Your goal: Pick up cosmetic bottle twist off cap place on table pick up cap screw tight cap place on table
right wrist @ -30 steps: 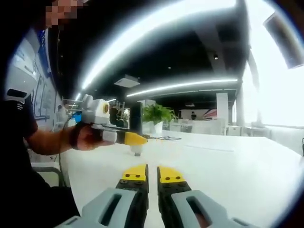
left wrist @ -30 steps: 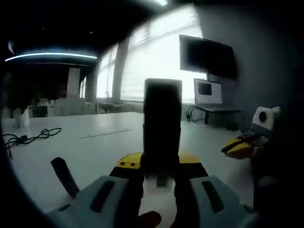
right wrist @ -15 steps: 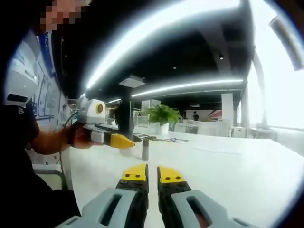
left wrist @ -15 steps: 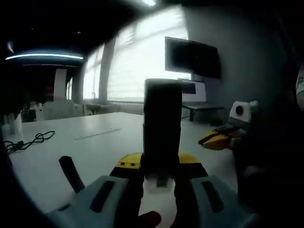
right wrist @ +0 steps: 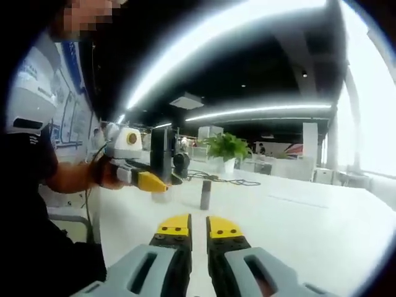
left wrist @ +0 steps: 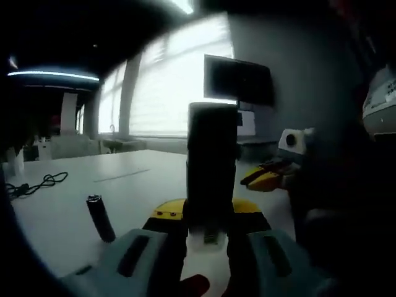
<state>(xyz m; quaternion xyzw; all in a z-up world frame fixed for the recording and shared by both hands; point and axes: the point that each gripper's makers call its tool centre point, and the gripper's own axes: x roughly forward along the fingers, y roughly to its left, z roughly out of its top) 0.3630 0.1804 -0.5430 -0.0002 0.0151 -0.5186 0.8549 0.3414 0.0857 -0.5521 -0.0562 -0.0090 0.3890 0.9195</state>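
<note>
Left gripper [left wrist: 210, 216] clamps the dark bottle [left wrist: 212, 161] between its yellow-tipped jaws, holding it upright above the white table [left wrist: 55, 210]. From the right gripper view we see the same pairing from outside: left gripper [right wrist: 148, 181], held by a hand [right wrist: 108, 176], with the bottle [right wrist: 161, 147] standing tall in it, off to our left. Right gripper [right wrist: 198, 226] points across the table [right wrist: 297, 223] with its jaws nearly together and nothing between them; in the left gripper view it comes in from the right as a yellow tip [left wrist: 266, 178]. A small dark cylinder, which we judge to be the cap [left wrist: 101, 218], stands on the table near the bottle; in the right gripper view it stands upright ahead of us [right wrist: 205, 194], just beyond the bottle. A black cable [left wrist: 31, 184] lies farther back, and a plant [right wrist: 228, 148] stands at the far end. We judge that the cap is already off and that the step in hand is fetching it. To do this well, we would open the right jaws before reaching, approach the cap level and square, close around its middle so it does not tip, and keep the left gripper steady so the bottle stays vertical for threading the cap straight.
</note>
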